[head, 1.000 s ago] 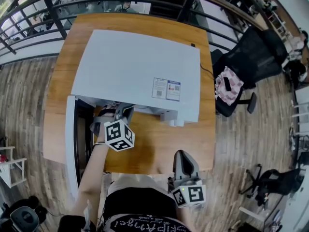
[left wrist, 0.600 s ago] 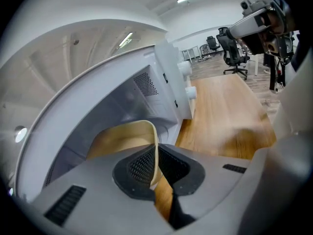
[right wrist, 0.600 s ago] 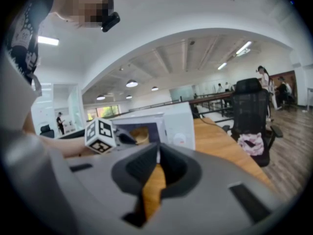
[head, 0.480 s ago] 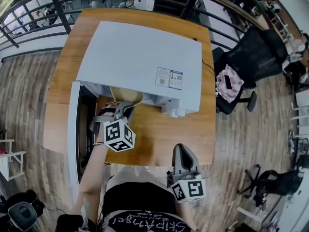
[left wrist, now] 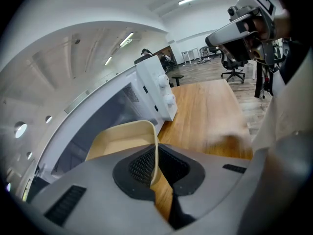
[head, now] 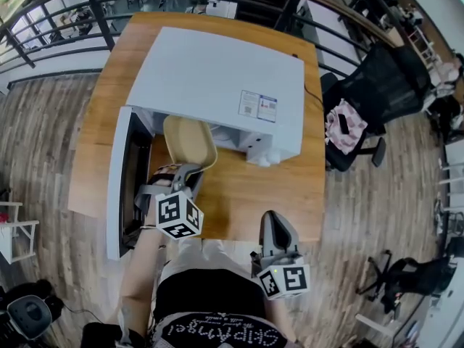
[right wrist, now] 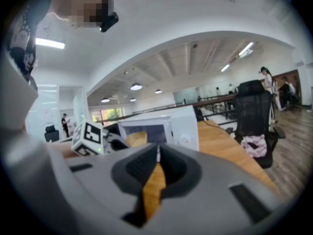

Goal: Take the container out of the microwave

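My left gripper [head: 185,171] jaws pinch one rim of the beige shallow plastic container [head: 190,142], which is half clear of the white microwave [head: 217,85], toward the left edge of the wooden desk [head: 246,194]. My right gripper [head: 272,222] is closed on nothing. Risk: the single-edge pinch lets the container pivot or slip.

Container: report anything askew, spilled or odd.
Nothing spilled or damaged. The beige container sticks partly out of the microwave, pinched by one rim in the left tongs; it looks empty.

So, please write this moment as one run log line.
left gripper: shut on container rim | container: partway out of microwave | door: open | right gripper: shut, empty
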The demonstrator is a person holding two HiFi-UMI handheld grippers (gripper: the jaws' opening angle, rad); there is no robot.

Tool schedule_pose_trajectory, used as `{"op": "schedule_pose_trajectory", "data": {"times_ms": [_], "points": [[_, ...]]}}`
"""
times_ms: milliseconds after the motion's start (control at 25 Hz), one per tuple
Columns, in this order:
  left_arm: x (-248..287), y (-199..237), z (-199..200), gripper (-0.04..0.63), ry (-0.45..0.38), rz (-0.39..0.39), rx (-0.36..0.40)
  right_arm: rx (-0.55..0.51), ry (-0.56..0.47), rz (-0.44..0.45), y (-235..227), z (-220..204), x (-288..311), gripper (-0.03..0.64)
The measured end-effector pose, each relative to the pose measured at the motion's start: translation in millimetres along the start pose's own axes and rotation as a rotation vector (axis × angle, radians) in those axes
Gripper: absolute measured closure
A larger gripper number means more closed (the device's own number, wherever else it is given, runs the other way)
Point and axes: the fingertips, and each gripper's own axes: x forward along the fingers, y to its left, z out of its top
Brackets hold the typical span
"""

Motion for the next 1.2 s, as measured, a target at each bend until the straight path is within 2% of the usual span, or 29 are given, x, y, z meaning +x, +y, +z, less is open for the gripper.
{"op": "schedule_pose_trajectory", "data": {"times_ms": [280,520,960,1200], "points": [[-34,-15,8,0.554,-0.017,0.024,-0.034,-0.013,-0.028,0.029,9,5,-5,0.577],[-67,-32,23,0.554,-0.036,0.020,-0.021,-0.018,-0.058,0.047,14,13,-11,0.577],[-119,-38,48,0.554,-0.086,0.024,-0.021,-0.054,-0.119,0.063,22,36,-20,0.577],[-136,-39,50,0.554,-0.102,0.015,-0.053,-0.061,-0.143,0.067,25,49,-22,0.577]]}}
